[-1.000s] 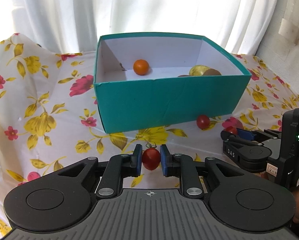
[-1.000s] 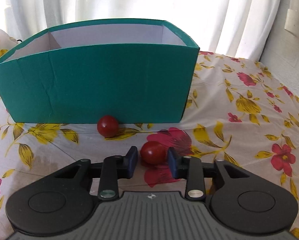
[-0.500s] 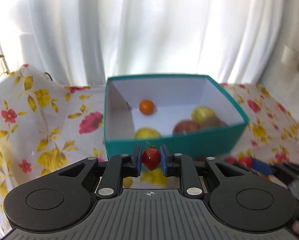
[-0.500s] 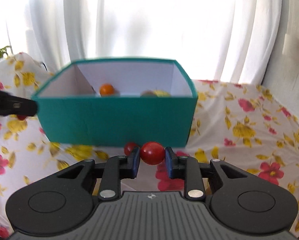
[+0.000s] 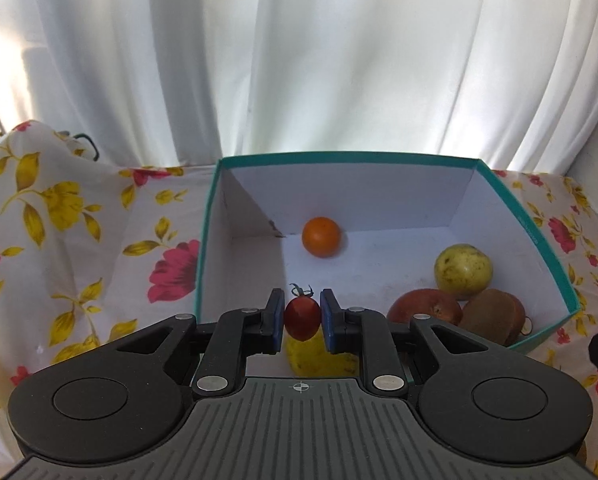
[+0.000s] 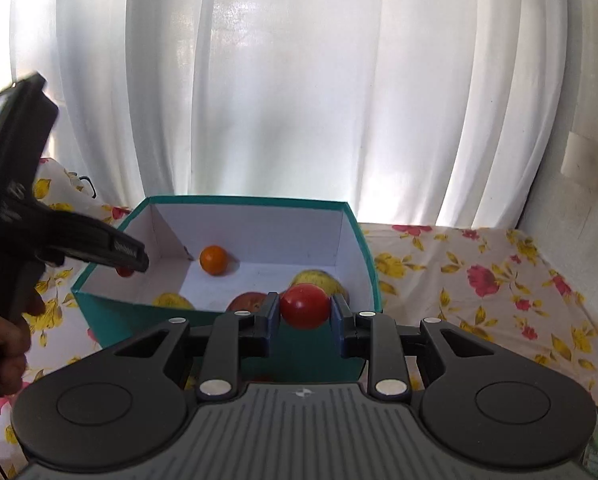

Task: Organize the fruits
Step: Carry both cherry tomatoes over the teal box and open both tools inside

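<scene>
Nearest, left claw (image 5: 302, 318) pinching a small stemmed tomato (image 5: 302, 317) above the teal box (image 5: 555, 268); right claw (image 6: 303, 312) clamped on a rounder tomato (image 6: 305, 306) short of the near wall. Likely trouble: dropping early, bruising the pear (image 5: 463, 270), or rolling off onto the worktop (image 6: 479, 280). Farther back, an orange (image 5: 321, 237).

Bright backlight through the curtain (image 5: 299, 60); glare there; fisheye-bent edges.
</scene>
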Action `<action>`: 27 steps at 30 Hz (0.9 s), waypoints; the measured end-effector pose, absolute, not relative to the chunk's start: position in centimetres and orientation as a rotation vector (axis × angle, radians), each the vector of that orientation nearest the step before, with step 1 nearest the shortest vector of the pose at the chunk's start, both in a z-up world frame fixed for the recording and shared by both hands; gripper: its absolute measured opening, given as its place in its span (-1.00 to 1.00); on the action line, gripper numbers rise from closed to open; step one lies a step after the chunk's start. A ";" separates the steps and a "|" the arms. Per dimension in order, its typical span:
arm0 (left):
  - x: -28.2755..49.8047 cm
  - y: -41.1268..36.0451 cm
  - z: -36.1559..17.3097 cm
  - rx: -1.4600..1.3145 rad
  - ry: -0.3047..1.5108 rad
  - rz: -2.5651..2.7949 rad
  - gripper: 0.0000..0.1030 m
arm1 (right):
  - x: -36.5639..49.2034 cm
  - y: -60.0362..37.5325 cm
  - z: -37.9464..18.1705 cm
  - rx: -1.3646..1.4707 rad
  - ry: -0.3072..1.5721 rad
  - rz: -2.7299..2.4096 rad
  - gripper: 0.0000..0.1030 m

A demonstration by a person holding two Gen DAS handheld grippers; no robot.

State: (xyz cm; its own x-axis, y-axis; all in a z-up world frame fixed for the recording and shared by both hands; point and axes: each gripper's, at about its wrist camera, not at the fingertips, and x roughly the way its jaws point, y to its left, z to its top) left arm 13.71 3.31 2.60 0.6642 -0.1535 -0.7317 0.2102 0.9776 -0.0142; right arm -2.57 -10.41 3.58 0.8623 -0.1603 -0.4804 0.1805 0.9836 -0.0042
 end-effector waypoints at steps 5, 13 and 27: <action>15.1 2.9 0.9 0.087 0.861 -0.202 -0.57 | -1.7 -10.2 3.8 0.043 0.504 -0.171 -0.50; 16.3 2.9 -0.7 0.110 0.893 -0.200 -0.57 | -0.7 -10.1 3.8 0.043 0.502 -0.170 -0.50; 12.8 5.9 4.2 -0.043 0.762 -0.332 0.69 | 0.2 -10.4 3.2 0.063 0.520 -0.171 -0.50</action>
